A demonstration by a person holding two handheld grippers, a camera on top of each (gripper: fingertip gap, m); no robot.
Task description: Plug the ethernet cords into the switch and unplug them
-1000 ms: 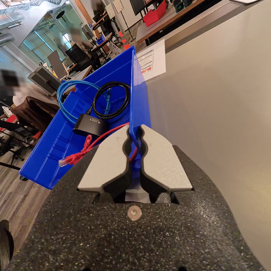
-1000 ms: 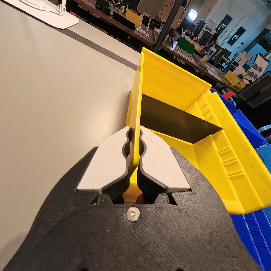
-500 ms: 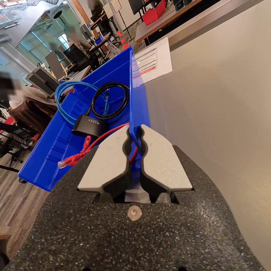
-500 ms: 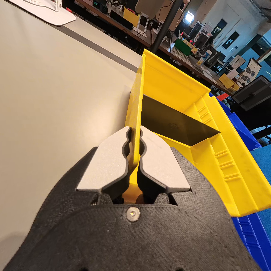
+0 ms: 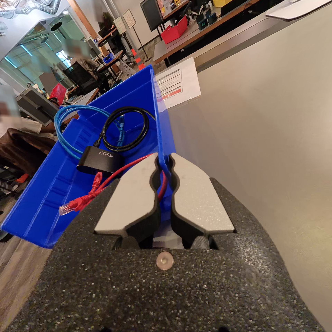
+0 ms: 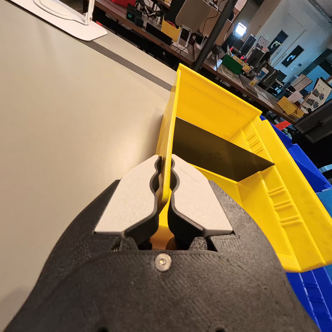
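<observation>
In the left wrist view my left gripper [image 5: 163, 158] is shut on the right wall of a blue bin [image 5: 53, 188]. Inside the bin lie a black switch [image 5: 100, 161], a coiled black cable [image 5: 127, 129], a blue ethernet cord [image 5: 71, 129] and a red ethernet cord [image 5: 86, 199] with a clear plug end free. In the right wrist view my right gripper [image 6: 164, 159] is shut on the left wall of a yellow bin [image 6: 224, 111]. A black divider [image 6: 215, 154] crosses the yellow bin, which holds nothing else that I can see.
Both bins rest against a grey table [image 5: 260, 143]. A printed sheet [image 5: 179, 82] lies on the table beyond the blue bin. A white flat base [image 6: 62, 19] sits at the table's far side. Another blue bin [image 6: 314, 296] lies under the yellow one. People sit at desks behind. Tip to tip, the grippers are about 75 centimeters apart.
Both views have shifted a little as the bins move over the table with the grippers still clamped on their walls. The cords and switch stay in place inside the blue bin.
</observation>
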